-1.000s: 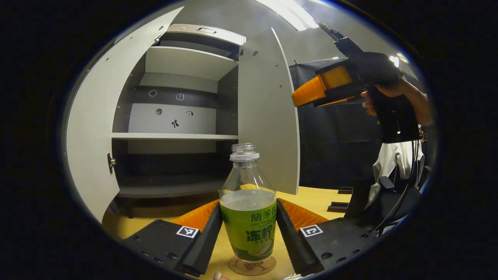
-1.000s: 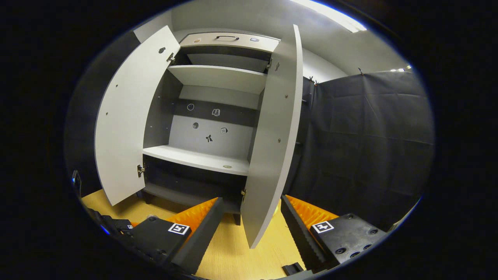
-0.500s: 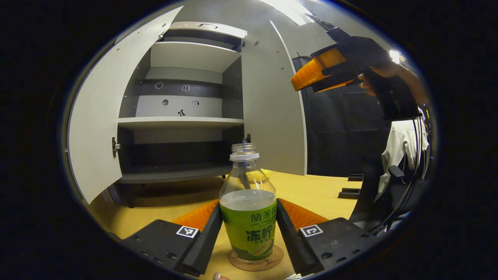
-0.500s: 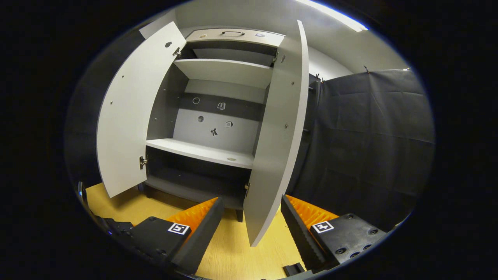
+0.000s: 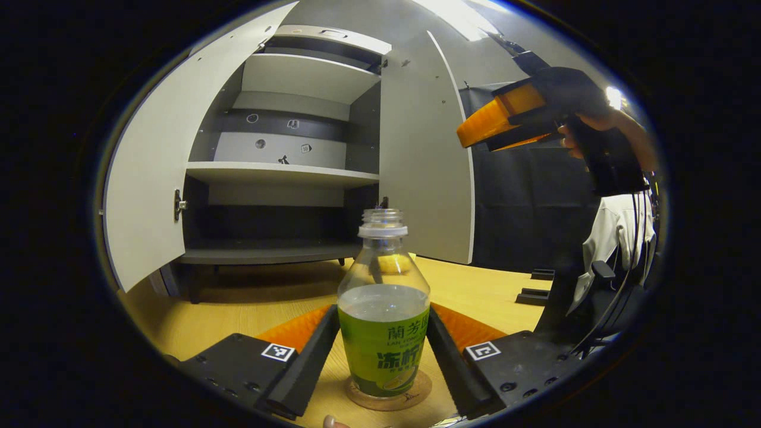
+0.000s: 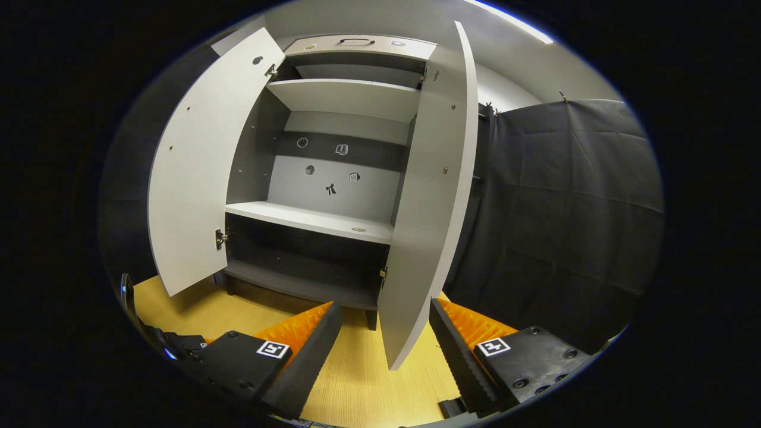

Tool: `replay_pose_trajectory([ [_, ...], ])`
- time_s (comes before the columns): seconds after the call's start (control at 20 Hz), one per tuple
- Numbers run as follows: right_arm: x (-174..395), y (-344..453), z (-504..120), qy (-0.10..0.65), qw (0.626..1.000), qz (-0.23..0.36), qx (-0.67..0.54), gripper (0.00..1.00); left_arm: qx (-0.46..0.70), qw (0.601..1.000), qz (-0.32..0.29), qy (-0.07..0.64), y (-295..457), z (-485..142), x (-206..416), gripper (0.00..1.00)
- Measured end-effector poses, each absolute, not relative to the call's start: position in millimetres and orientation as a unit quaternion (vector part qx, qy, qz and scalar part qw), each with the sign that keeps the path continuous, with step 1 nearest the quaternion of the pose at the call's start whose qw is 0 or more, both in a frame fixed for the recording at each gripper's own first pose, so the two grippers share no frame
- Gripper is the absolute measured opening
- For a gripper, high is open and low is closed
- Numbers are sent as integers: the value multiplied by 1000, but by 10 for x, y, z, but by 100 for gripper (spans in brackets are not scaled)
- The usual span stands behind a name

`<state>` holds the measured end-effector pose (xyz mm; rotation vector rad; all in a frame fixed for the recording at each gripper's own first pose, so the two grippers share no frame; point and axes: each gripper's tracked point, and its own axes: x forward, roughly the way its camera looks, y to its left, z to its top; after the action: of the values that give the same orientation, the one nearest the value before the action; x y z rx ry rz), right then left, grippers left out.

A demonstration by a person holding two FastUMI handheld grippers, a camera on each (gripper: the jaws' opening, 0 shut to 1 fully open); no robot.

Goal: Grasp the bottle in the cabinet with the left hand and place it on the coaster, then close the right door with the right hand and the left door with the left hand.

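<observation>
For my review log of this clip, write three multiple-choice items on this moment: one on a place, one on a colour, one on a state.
1. Where does the bottle stand?
A. on the coaster
B. on the middle shelf
C. on the cabinet floor

2. What colour is the bottle's label?
A. red
B. green
C. blue

3. How do the cabinet doors stand?
A. both shut
B. right one shut
C. both open

Answers: 1 A, its base sits on the round coaster between the left claw fingers. 2 B, green wrap. 3 C, left door and right door swing outward.

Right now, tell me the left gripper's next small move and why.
Probably open the left gripper and back off: the bottle stands upright on the coaster, fingers pressed on both sides. Both doors are open, and the right gripper is open facing the right door.
</observation>
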<state>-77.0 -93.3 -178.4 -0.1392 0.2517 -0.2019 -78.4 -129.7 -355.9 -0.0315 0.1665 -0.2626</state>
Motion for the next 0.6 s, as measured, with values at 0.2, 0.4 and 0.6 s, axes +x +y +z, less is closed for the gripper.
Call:
replay_pose_trajectory([
  [0.2, -774, -881, -1732, 125, 985, -97, -62, 98, 2, 987, -145, 75, -1325, -3408, -695, 95],
  [0.4, -709, -909, -1408, 101, 987, -102, -72, 98, 8, 988, -144, 51, -1296, -3022, -587, 94],
  [0.6, -644, -927, -971, 68, 990, -110, -58, 98, 42, 990, -132, 21, -1179, -2409, -508, 94],
])
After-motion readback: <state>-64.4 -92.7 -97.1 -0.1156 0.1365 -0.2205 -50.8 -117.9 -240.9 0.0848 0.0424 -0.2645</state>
